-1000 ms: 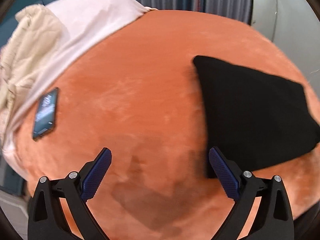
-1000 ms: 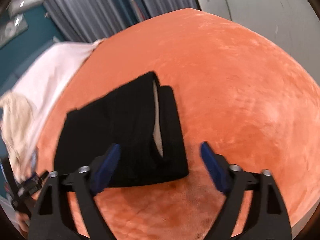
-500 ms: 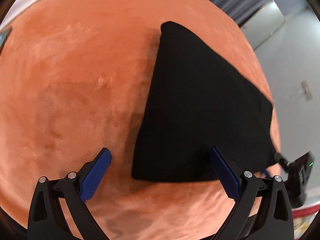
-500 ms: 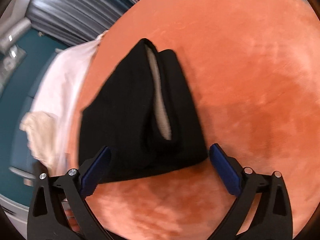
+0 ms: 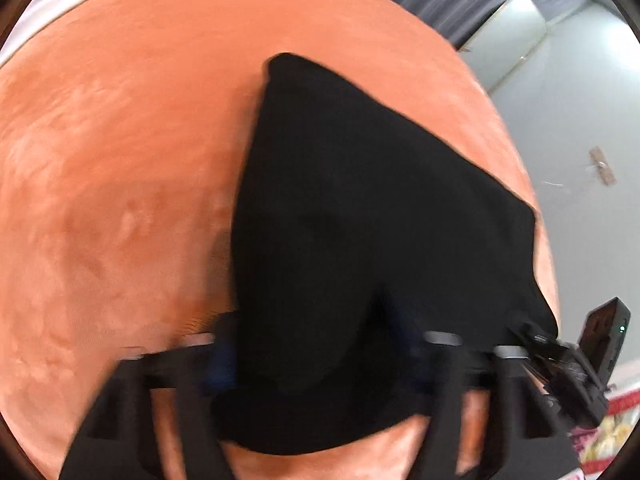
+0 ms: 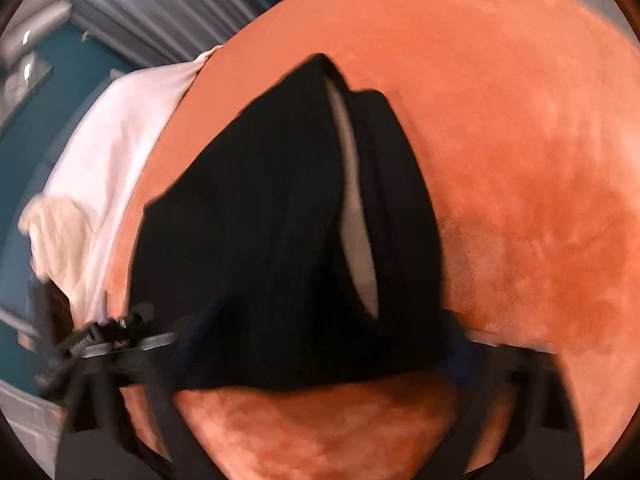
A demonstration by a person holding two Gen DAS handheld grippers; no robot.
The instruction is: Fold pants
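The folded black pants [image 5: 360,220] lie on the orange plush surface [image 5: 120,160]. In the right wrist view the pants [image 6: 280,220] show a pale lining strip [image 6: 356,220] at a fold. My left gripper [image 5: 316,364] is open, its blurred fingers straddling the near edge of the pants. My right gripper [image 6: 320,356] is open too, its fingers on either side of the pants' near edge from the opposite side. The cloth hides most of both fingertips. The right gripper's body [image 5: 580,360] shows at the lower right of the left wrist view.
A white sheet [image 6: 132,128] and a cream garment [image 6: 60,232] lie at the far left of the bed. Grey curtains [image 6: 160,12] and a teal wall [image 6: 60,100] stand behind. Grey floor [image 5: 580,140] lies beyond the bed's right edge.
Both grippers have moved forward and down onto the pants, so the near edges now lie between their open fingers. The views are blurred with motion.
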